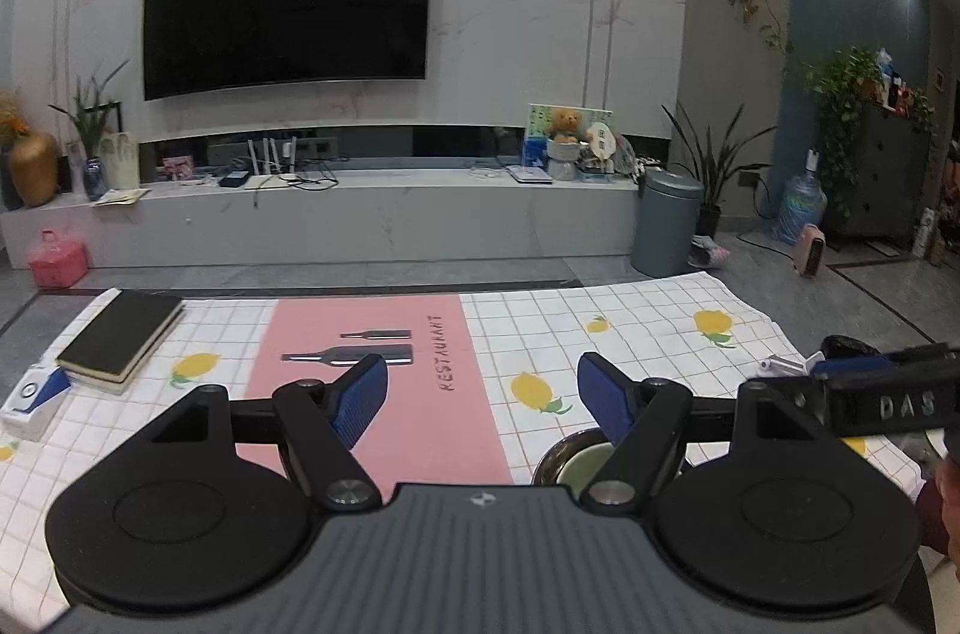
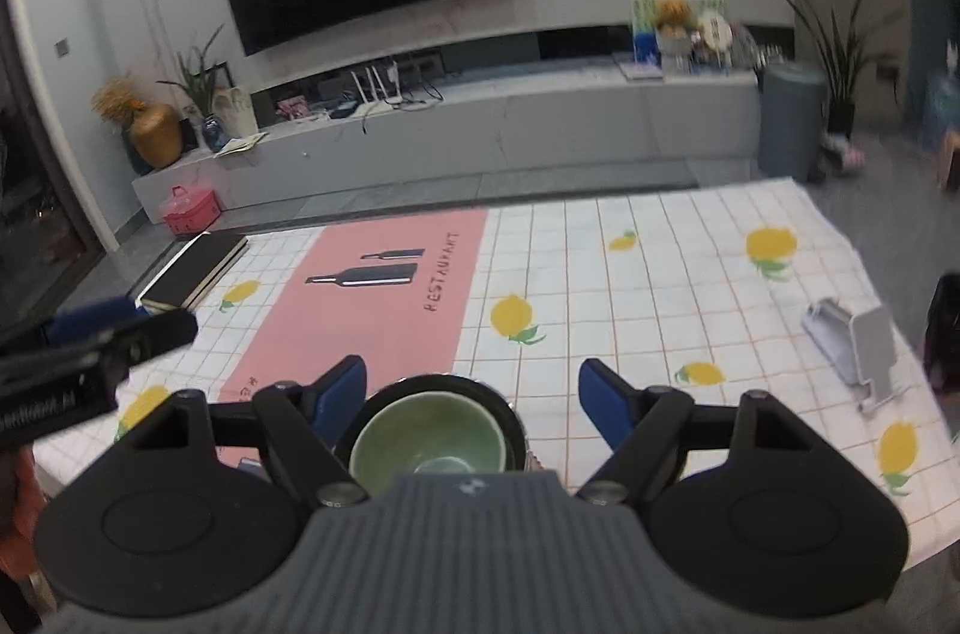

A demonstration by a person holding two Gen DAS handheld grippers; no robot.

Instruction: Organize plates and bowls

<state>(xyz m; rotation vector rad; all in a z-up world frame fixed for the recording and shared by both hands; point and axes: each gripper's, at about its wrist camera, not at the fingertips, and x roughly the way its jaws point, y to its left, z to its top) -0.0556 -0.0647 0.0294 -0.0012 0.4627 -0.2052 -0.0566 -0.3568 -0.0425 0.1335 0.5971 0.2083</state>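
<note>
Both grippers are spread wide with nothing between the pads, so I'm not holding anything on either side. Left gripper (image 1: pixel 483 397) hangs over the pink placemat (image 1: pixel 384 382), the one with the bottle print and "RESTAURANT" on it, which lies on the lemon-pattern checked tablecloth (image 1: pixel 648 328). Its blue fingers (image 1: pixel 360 400) sit well apart, and on the left wrist view I can just catch the rim of the bowls (image 1: pixel 570 457) peeking out low behind the right-hand finger, mostly hidden by the gripper body. Right gripper (image 2: pixel 474 397) gives me the better look: a pale green bowl (image 2: pixel 429 439) sits nested inside a darker bowl (image 2: pixel 480 391) with a shiny rim, right at the near edge of the table, just off the placemat's right edge as far as I can tell. The stack is low between the right gripper's fingers, closer to the left one, but the pads aren't pressing on it. Each gripper shows up in the other's camera, a black bar poking in from the side edge. Elsewhere on the table I see a black notebook (image 1: pixel 123 340) at the far left corner, a small white and blue box (image 1: pixel 33 394) just beside it, and a grey folding stand (image 2: pixel 855 349) over on the right side, well apart from the bowls. Right wrist picture is a bit blurry toward the edges, so I can't read the small stuff there.
</note>
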